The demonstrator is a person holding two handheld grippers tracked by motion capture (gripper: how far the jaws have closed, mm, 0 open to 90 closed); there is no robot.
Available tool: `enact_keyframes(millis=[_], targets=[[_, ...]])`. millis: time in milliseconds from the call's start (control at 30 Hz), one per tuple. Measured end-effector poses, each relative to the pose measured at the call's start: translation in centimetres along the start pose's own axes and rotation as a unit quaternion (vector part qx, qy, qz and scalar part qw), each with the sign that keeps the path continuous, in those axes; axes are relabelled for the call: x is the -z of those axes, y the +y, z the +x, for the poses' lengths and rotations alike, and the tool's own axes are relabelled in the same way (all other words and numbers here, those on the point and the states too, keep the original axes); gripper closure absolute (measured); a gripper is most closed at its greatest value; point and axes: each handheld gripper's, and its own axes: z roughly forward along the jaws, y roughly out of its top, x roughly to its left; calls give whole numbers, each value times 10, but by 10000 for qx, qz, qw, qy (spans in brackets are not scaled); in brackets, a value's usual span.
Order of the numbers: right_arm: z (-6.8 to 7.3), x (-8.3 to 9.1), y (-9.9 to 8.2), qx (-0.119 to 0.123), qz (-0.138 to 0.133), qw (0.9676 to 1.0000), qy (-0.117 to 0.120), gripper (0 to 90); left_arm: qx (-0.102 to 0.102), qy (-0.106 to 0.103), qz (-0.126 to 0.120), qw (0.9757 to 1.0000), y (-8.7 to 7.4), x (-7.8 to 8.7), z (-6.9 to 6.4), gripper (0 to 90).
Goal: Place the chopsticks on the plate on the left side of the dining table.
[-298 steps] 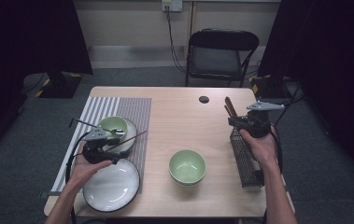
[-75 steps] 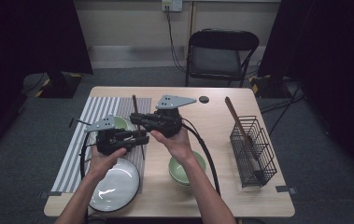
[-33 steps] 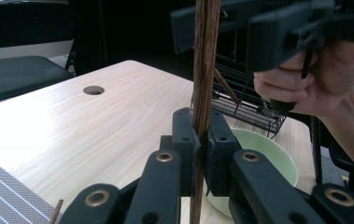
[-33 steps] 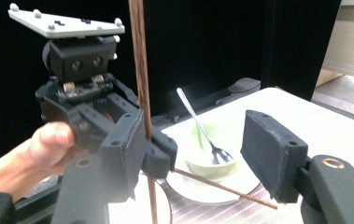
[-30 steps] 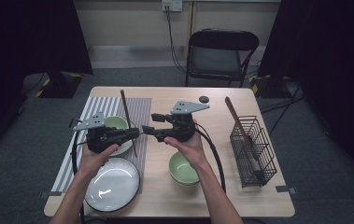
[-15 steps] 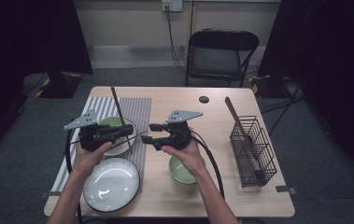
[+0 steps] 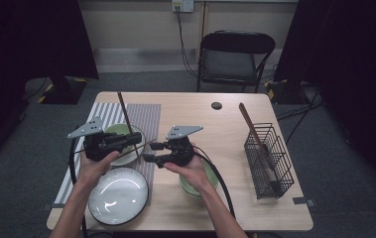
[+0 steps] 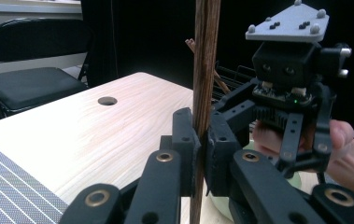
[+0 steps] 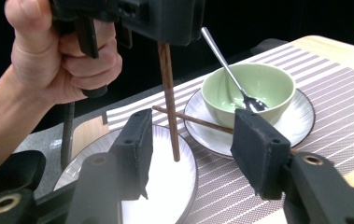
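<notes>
Both hands have drawn apart since half a second ago: the left gripper (image 7: 137, 138) has carried its chopstick (image 7: 124, 119) from a leaning pose to nearly upright, and the right gripper (image 7: 150, 152) has sunk a little toward the table (image 7: 195, 111), its jaws just closing partway with nothing between them.

At the left, the left forearm comes up over the white plate (image 7: 118, 196), the hand wrapped round the gripper's body, jaws pointing right and level. They are clamped narrow on the chopstick (image 8: 206, 70), which runs vertically through them; its top tilts slightly toward the far-left edge, and its lower end hangs just above the white plate (image 9: 165, 186) in the right gripper view. A second chopstick (image 9: 191, 119) lies slanting on the saucer (image 9: 212, 135) under the green bowl with a spoon (image 9: 247, 91), on the striped mat (image 7: 148, 116).

In the middle, the right hand holds its gripper level, jaws half wide, empty, pointing left at the held chopstick (image 9: 169, 93), near it but apart. The hand is above a second green bowl (image 7: 208, 178). Bare wood lies open beyond it.

At the right stands a wire basket (image 7: 270, 156) near the table's edge, holding one more stick (image 7: 252, 129).
</notes>
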Motion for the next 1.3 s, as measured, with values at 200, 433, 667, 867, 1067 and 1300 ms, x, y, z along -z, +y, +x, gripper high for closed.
enact_keyframes(millis=[200, 433, 667, 867, 1067, 1300], targets=[[2, -8, -2, -1, 49, 10000, 74, 559, -34, -22, 35, 10000, 0, -2, -2, 849], [5, -14, -3, 20, -4, 9999, 141, 637, -57, -52, 96, 9999, 0, -4, -3, 849], [9, -20, -1, 56, -56, 9997, 229, 711, -78, -114, 152, 9998, -1, -10, -7, 849], [11, -25, 0, 49, -101, 9995, 290, 798, -97, -146, 183, 9997, 0, -12, -9, 848], [10, -24, -1, 54, -181, 9994, 292, 858, -84, -173, 122, 9997, 1, -10, -9, 847], [12, -20, 0, 114, -128, 9996, 245, 864, -111, -188, 144, 9997, 1, -8, -8, 831]])
